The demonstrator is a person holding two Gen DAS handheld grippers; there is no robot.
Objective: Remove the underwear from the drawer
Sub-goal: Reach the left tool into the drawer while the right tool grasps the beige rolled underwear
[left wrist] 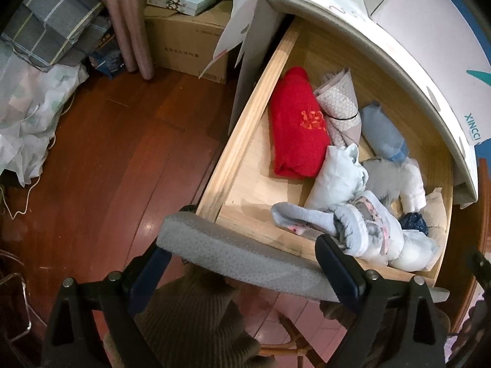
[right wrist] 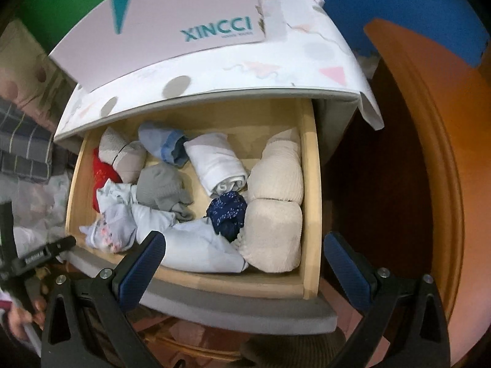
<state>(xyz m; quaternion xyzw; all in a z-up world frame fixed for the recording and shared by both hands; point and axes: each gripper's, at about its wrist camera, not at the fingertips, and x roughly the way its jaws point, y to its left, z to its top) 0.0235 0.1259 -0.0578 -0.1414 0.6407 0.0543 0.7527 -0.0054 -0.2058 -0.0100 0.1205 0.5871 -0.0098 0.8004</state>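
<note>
Looking into the pulled-out drawer, I see rolled underwear packed inside, a red bundle at far left. My left gripper straddles the grey drawer front, fingers spread; my right gripper hovers released over the near edge, holding nothing.

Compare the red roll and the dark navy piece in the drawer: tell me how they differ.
The red roll is plain bright red with one patterned patch; the navy piece is dark blue, speckled with small light dots. The red roll is long and neatly rolled; the navy piece is a small scrunched ball. The red roll lies along the drawer's left side; the navy piece sits right of centre, against the cream bundles. Both are fabric items inside the open drawer, untouched by either gripper.
</note>
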